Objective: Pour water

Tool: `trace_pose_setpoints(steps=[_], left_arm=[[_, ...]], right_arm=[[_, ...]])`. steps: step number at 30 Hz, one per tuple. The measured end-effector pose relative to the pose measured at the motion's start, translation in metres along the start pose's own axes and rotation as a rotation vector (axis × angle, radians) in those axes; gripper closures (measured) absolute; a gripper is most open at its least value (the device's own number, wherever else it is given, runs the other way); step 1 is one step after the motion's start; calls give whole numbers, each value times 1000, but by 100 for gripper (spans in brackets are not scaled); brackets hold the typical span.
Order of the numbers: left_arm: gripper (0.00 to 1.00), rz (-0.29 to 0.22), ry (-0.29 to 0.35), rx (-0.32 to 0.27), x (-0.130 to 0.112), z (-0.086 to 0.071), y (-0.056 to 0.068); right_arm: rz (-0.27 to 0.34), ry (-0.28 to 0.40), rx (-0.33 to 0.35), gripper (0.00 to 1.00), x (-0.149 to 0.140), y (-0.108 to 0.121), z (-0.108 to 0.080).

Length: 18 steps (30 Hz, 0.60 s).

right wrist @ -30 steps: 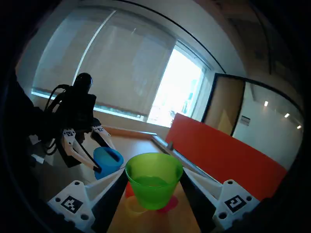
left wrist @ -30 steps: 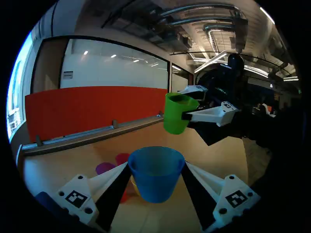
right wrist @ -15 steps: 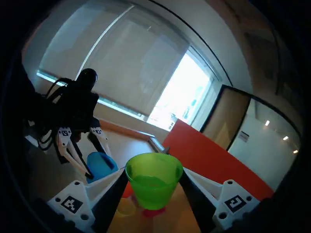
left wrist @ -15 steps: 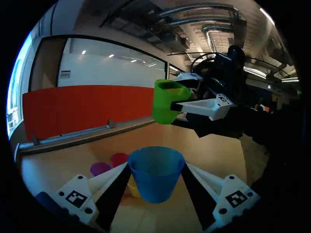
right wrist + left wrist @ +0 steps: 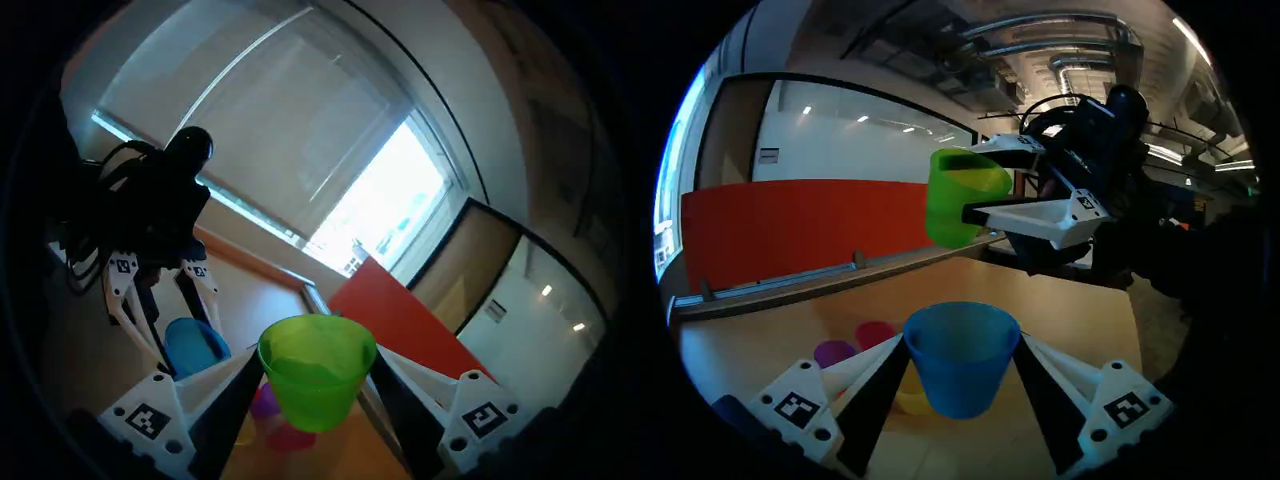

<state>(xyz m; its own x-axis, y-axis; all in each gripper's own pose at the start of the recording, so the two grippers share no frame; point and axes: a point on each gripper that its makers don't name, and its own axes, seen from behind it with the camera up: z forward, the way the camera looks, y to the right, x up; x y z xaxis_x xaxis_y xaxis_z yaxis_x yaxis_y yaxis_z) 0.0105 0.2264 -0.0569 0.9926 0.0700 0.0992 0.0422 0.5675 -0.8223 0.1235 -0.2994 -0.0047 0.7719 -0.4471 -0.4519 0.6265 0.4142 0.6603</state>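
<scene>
In the left gripper view, the left gripper (image 5: pixel 960 342) is clamped on a blue cup (image 5: pixel 962 368). Its two white fingers press the cup's sides from left and right. The cup stands upright with its mouth open to the top, held above a light wooden table (image 5: pixel 1072 300).

Higher up and slightly left of the blue cup, the right gripper (image 5: pixel 980 182) grips a green cup (image 5: pixel 956 200), one finger along the upper side near the rim and the other against the lower side. The green cup leans a little, and its base hangs above the blue cup's rim with clear air between the two. A dark-sleeved arm (image 5: pixel 1152 256) reaches in from the right behind that gripper.

On the table beneath the left gripper's fingers sit three small cups: a purple cup (image 5: pixel 832 352), a pink cup (image 5: pixel 874 332) just beside it, and a yellow cup (image 5: pixel 912 398) partly hidden behind the blue cup. An orange-red partition (image 5: pixel 800 224) runs along the table's far edge.

In the right gripper view, the green cup sits pinched between the near fingers, and a darker band inside it may be a water line, though this is not certain. The blue cup appears lower left, below the green cup's rim, against a bright window (image 5: pixel 384 212).
</scene>
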Motion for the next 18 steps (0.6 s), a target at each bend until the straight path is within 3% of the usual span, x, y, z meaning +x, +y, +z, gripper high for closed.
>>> trace_pose_setpoints(steps=[18], left_arm=[[13,-13,41,-12,8,3,1]], right_arm=[[-173,-9,0,9,18,10,14]])
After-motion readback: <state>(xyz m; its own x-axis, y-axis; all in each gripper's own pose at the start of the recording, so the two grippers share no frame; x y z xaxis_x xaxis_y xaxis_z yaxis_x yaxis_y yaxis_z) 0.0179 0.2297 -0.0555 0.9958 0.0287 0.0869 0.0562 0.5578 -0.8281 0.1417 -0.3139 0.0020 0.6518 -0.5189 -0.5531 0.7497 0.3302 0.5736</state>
